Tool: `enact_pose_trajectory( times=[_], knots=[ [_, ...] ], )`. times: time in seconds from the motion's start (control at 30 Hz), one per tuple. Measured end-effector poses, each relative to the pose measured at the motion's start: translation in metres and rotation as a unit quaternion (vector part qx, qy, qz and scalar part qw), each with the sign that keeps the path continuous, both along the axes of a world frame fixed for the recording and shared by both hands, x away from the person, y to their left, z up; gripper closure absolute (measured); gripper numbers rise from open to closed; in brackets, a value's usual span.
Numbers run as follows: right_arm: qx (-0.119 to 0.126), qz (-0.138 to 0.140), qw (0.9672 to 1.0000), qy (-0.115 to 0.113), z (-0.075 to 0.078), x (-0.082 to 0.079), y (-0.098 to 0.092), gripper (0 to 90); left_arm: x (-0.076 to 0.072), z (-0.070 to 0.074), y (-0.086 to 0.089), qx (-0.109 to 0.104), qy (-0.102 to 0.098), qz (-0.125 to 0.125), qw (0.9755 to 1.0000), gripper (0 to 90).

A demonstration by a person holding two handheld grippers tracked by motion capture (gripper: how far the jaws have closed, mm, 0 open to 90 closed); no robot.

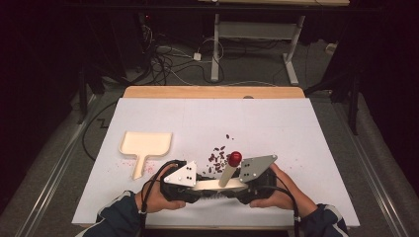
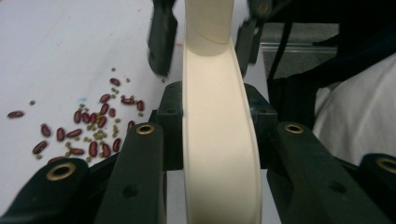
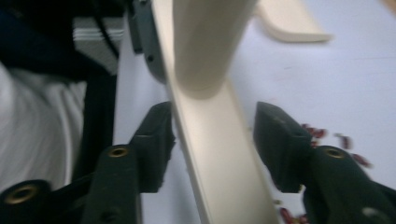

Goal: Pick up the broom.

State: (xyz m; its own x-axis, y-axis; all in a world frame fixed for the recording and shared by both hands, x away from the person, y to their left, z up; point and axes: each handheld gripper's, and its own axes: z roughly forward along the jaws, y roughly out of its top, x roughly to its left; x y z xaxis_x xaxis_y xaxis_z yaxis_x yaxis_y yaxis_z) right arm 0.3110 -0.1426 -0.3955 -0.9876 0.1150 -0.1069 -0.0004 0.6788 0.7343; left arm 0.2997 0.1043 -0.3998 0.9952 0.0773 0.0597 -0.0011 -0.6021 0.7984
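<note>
A cream wooden brush lies crosswise near the table's front edge, and its handle with a red knob points away from me. My left gripper is shut on the brush head's left end; in the left gripper view both jaws press against the cream block. My right gripper straddles the other end. In the right gripper view its jaws stand either side of the brush, with a gap on one side, so it is open. Red and green beans lie scattered just beyond the brush.
A cream dustpan lies flat at the left of the white table, handle toward me. The beans spread to the left of the left gripper. A person's white clothing is close behind the table's front edge.
</note>
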Motion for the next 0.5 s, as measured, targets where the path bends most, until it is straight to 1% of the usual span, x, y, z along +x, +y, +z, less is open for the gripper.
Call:
enact_pose_trajectory(
  times=[0.03,0.07,0.1,0.13,0.17,0.2,0.23,0.27,0.3,0.33,0.37,0.4,0.43,0.47,0.5],
  knots=[
    [0.001,0.010,0.9999,0.007,-0.002,0.000,0.001,58.3,-0.001,0.000,-0.001,0.000,-0.001,-0.006,1.0000,65.6],
    [0.002,0.017,0.9997,0.018,-0.005,0.001,0.002,60.1,-0.001,0.000,-0.001,0.000,-0.001,-0.006,1.0000,65.6],
    [0.007,0.029,0.9993,0.021,-0.007,0.001,0.003,63.1,-0.001,-0.001,-0.002,0.000,-0.004,-0.012,0.9999,65.4],
    [0.008,0.032,0.9991,0.026,-0.007,0.000,0.003,64.6,-0.002,-0.001,-0.002,-0.001,-0.005,-0.013,0.9999,65.2],
    [0.004,0.029,0.9992,0.029,-0.007,-0.001,0.003,65.2,-0.002,-0.001,-0.002,0.000,-0.009,-0.009,0.9999,64.4],
    [0.001,0.024,0.9994,0.026,-0.007,-0.002,0.004,65.7,-0.002,-0.001,-0.002,0.000,-0.012,-0.007,0.9999,63.7],
    [0.002,0.026,0.9994,0.020,-0.006,-0.002,0.003,66.2,-0.001,0.000,-0.002,-0.001,-0.015,-0.005,0.9999,63.1],
    [0.006,0.030,0.9994,0.012,-0.006,-0.002,0.003,67.0,-0.002,0.000,-0.001,0.000,-0.023,0.010,0.9997,60.8],
    [0.009,0.025,0.9996,0.006,-0.005,-0.002,0.002,67.4,-0.001,0.001,0.000,0.004,-0.031,0.028,0.9991,54.8],
    [0.014,0.010,0.9999,0.002,-0.003,-0.002,0.002,67.4,-0.001,0.002,0.002,0.005,-0.036,0.041,0.9985,51.1],
    [0.019,0.002,0.9998,-0.002,-0.002,-0.001,0.000,67.4,-0.001,0.003,0.006,0.003,-0.047,0.058,0.9972,49.5],
    [0.026,-0.003,0.9996,-0.006,-0.001,0.001,-0.002,67.4,-0.001,0.003,0.009,-0.001,-0.052,0.069,0.9962,46.5],
    [0.030,-0.009,0.9995,-0.009,-0.001,0.002,-0.004,67.5,-0.001,0.003,0.009,-0.001,-0.052,0.069,0.9962,42.9],
    [0.036,-0.015,0.9992,-0.013,0.000,0.004,-0.006,67.5,-0.002,0.004,0.018,-0.007,-0.060,0.104,0.9928,39.4],
    [0.037,-0.020,0.9990,-0.015,0.001,0.005,-0.008,67.5,-0.003,0.003,0.022,-0.003,-0.074,0.123,0.9896,36.4]
  ],
)
